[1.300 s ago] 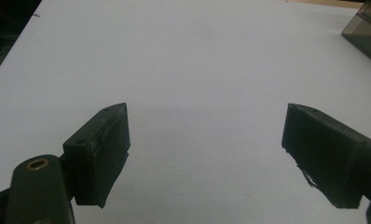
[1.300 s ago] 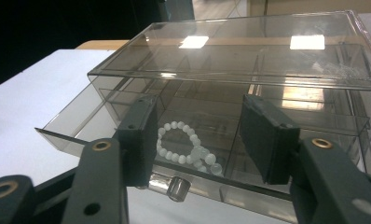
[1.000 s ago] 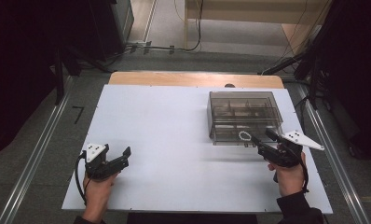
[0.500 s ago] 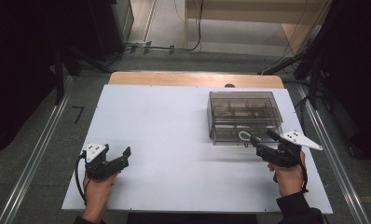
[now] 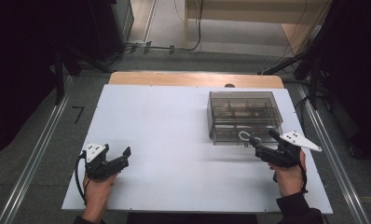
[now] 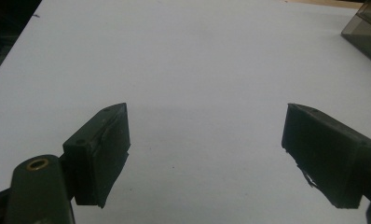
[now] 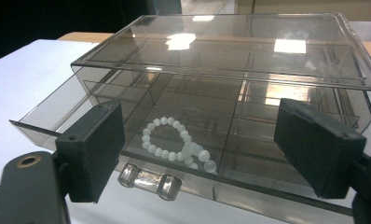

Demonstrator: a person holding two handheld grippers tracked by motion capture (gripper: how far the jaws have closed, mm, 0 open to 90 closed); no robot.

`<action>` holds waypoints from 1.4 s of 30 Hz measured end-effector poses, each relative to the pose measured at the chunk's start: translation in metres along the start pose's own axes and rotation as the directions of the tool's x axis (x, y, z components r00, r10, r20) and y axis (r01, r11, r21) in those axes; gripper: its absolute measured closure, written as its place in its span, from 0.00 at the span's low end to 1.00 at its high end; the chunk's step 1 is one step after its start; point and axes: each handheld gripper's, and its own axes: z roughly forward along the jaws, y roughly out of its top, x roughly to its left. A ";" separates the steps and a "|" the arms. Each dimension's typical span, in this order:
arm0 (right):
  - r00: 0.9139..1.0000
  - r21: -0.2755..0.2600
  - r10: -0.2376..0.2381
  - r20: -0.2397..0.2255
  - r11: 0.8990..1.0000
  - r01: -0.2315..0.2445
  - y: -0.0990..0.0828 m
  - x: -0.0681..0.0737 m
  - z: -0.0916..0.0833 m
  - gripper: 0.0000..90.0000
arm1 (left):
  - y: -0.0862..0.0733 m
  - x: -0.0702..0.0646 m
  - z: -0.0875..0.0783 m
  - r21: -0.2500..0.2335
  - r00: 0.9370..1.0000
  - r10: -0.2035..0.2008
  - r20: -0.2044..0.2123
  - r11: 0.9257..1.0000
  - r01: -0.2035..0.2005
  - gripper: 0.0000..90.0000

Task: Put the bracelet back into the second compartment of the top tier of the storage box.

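Observation:
A smoky clear plastic drawer box [image 5: 244,114] stands on the white table top [image 5: 174,126] at the right. Its bottom drawer [image 7: 53,116] is pulled partway out toward me and has a clear knob handle [image 7: 149,180]. A white bead bracelet [image 5: 243,136] lies in a front compartment of the drawer [image 7: 167,121]. My right gripper [image 5: 263,138] is open just in front of the drawer, jaws either side of the bracelet's compartment [image 7: 200,149], holding nothing. My left gripper [image 5: 123,157] is open over bare table at the near left [image 6: 207,149].
The box's corner [image 6: 365,23] is far off in the left gripper view. A wooden strip [image 5: 195,79] runs along the table's far edge. Metal rails [image 5: 34,158] flank both sides, and cables [image 5: 286,58] lie on the floor behind.

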 end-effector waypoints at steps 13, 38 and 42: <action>1.000 -0.007 0.002 -0.016 1.000 -0.002 -0.001 0.003 -0.006 0.15 | 0.000 0.000 0.000 -0.001 1.000 0.000 -0.001 1.000 0.000 0.17; 1.000 0.002 0.002 -0.024 1.000 -0.002 -0.007 0.005 -0.016 0.15 | 0.000 0.001 -0.001 -0.002 1.000 -0.003 -0.002 1.000 0.003 0.17; 1.000 0.002 0.001 -0.021 1.000 -0.001 -0.008 0.004 -0.018 0.15 | 0.000 0.001 -0.001 -0.001 1.000 -0.003 -0.001 1.000 0.003 0.17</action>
